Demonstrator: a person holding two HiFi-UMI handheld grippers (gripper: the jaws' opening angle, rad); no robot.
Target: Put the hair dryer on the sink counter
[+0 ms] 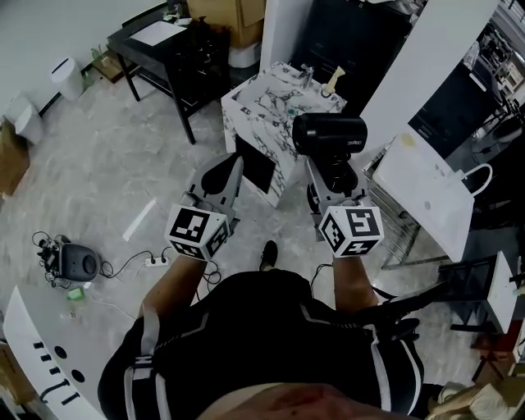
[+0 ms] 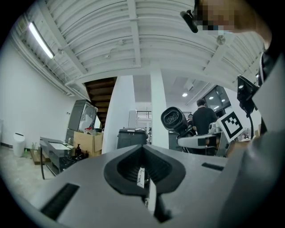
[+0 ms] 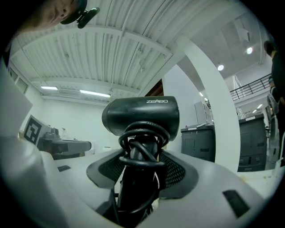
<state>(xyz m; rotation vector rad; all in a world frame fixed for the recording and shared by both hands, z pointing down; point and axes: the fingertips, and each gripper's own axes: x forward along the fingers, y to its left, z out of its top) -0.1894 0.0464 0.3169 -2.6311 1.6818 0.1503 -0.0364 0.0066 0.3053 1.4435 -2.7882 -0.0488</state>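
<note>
Marble-patterned sink counter (image 1: 256, 105) standing far ahead across grey floor (image 1: 98, 164), well apart from load: transport step judged in hand, hair dryer (image 1: 328, 135) clamped by cord-wrapped handle in right hand-held gripper (image 1: 332, 179), left hand-held gripper (image 1: 235, 166) closed on nothing; next, advance, lower onto counter, release.

It looked like a big workshop. A marble sink counter (image 1: 275, 105) stood alone on the grey floor (image 1: 98, 164), with cardboard boxes (image 1: 238, 16), a black table (image 1: 123, 41) and loose cables (image 1: 123, 264) around.
</note>
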